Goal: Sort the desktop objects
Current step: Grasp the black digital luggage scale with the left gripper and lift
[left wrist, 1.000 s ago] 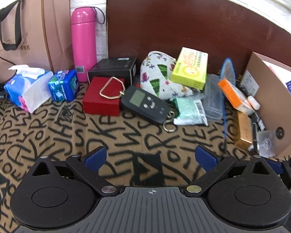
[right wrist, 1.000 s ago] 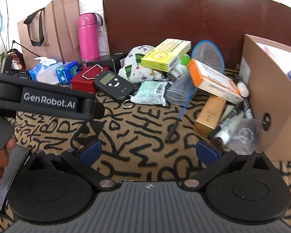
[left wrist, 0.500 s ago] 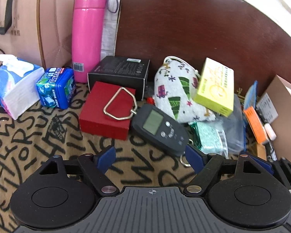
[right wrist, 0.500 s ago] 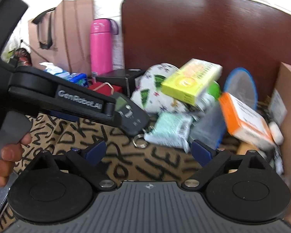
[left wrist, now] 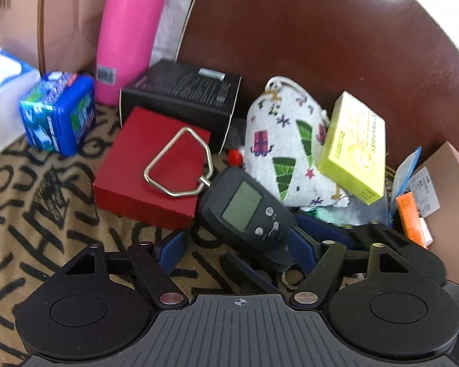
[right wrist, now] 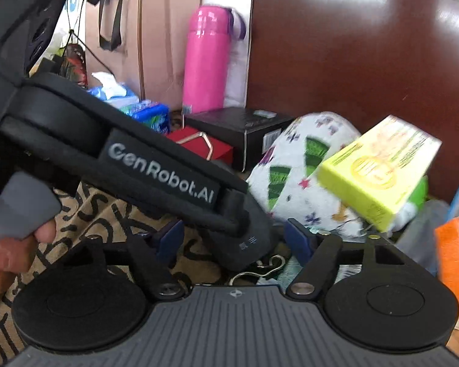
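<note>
Between open jaws, scale [left wrist: 244, 205] lying diagonally

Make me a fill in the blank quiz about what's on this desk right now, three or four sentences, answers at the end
1. The metal loop of the digital hand scale rests on the ____ box.
2. The tall bottle standing behind the black box is ____.
3. The yellow-green carton leans against a printed fabric ____.
4. Both the left gripper and the right gripper have their fingers ____ on either side of the scale.

Missing words: red; pink; pouch; open
</note>
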Motion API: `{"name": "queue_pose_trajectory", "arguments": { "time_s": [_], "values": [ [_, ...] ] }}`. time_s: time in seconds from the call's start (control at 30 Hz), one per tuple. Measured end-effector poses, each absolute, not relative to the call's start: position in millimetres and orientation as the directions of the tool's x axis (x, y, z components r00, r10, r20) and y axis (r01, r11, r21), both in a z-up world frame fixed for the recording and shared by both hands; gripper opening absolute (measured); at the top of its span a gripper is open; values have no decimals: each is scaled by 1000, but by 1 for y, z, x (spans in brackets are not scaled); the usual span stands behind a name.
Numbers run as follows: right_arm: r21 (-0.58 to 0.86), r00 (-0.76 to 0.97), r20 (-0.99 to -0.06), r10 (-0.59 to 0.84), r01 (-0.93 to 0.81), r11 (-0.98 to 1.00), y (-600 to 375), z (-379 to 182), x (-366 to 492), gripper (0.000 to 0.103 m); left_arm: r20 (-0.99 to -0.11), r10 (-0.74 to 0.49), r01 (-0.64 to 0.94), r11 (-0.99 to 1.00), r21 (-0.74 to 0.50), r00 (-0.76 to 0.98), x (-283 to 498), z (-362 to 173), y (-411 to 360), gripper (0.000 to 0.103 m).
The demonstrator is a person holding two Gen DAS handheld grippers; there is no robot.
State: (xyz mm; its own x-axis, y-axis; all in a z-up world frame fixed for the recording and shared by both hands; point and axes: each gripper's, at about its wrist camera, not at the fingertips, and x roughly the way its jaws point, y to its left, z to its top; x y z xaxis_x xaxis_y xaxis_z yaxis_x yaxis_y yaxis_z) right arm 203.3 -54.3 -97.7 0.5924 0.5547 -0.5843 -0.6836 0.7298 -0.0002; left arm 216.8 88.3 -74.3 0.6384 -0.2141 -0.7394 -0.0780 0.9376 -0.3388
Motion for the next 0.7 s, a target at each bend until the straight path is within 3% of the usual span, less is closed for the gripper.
{"name": "queue_pose_trajectory", "arguments": {
  "time_s": [0.1, 0.13, 0.23, 0.7],
  "values": [
    [-14, 587, -596, 548, -690, 724, -52, -100, 198, 61, -733, -210, -64, 943, -327, 647, 215, -74, 88, 81],
    [-1, 570, -602, 559, -701, 714, -53, -99, 194, 59, -731, -210, -61, 944, -326, 650, 214, -74, 89, 67],
    [6, 548, -605, 577, -722, 692, -58, -101, 176, 54, -727, -233, -61, 933, -354, 646, 208, -74, 92, 63],
    [97, 533, -630, 564, -667, 738, -126, -98, 56, 53, -761, -328, 19, 923, -385, 560, 105, -76, 37, 62]
  ]
}}
